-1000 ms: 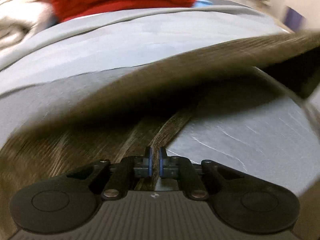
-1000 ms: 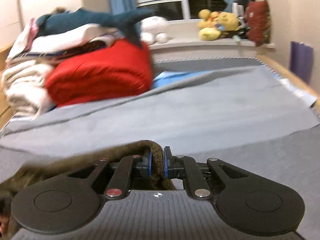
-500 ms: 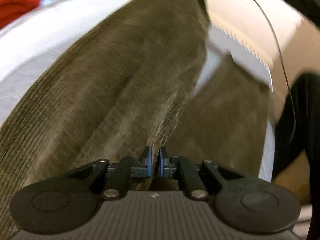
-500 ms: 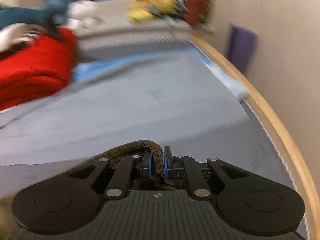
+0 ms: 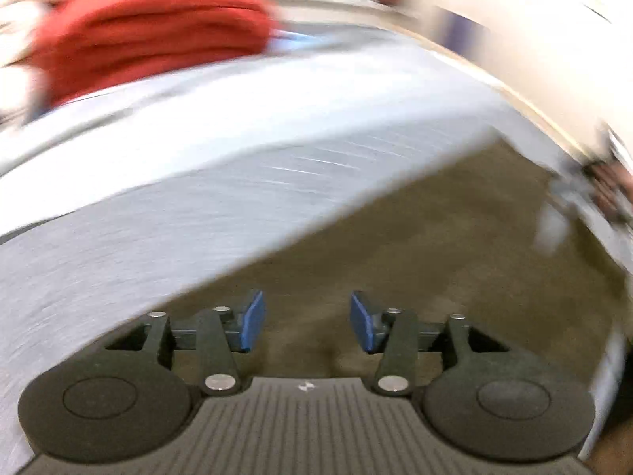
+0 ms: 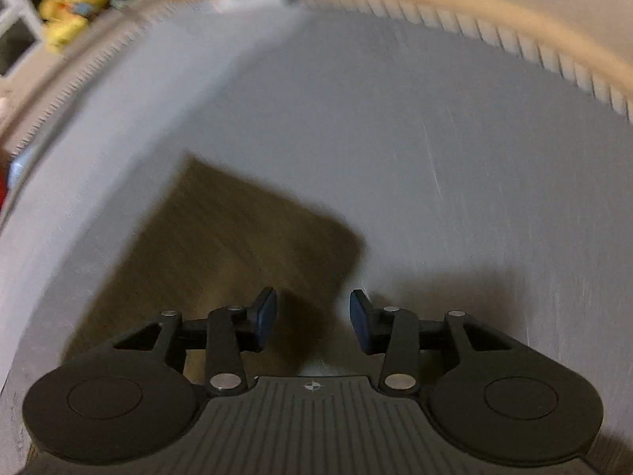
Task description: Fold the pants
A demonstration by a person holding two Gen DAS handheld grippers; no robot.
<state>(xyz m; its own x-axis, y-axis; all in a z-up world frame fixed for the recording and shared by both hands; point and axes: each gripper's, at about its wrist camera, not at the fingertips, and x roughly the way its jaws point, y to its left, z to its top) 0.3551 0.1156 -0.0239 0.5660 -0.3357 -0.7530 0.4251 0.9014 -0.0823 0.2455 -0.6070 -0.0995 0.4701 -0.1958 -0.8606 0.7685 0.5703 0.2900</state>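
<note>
A grey sheet (image 6: 395, 138) covers the bed, with red folded cloth (image 5: 150, 35) and yellow plush toys (image 6: 75, 8) beyond.

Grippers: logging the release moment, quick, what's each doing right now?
Left gripper: open, holding nothing, above the pants.
Right gripper: open, holding nothing.

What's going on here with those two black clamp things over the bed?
A person is folding brown pants on a grey sheet, working a handheld gripper in each hand. Right now the left gripper and the right gripper both have their jaws open above the pants, gripping nothing. The pants lie flat on the sheet. The pictures are blurred by motion.
</note>
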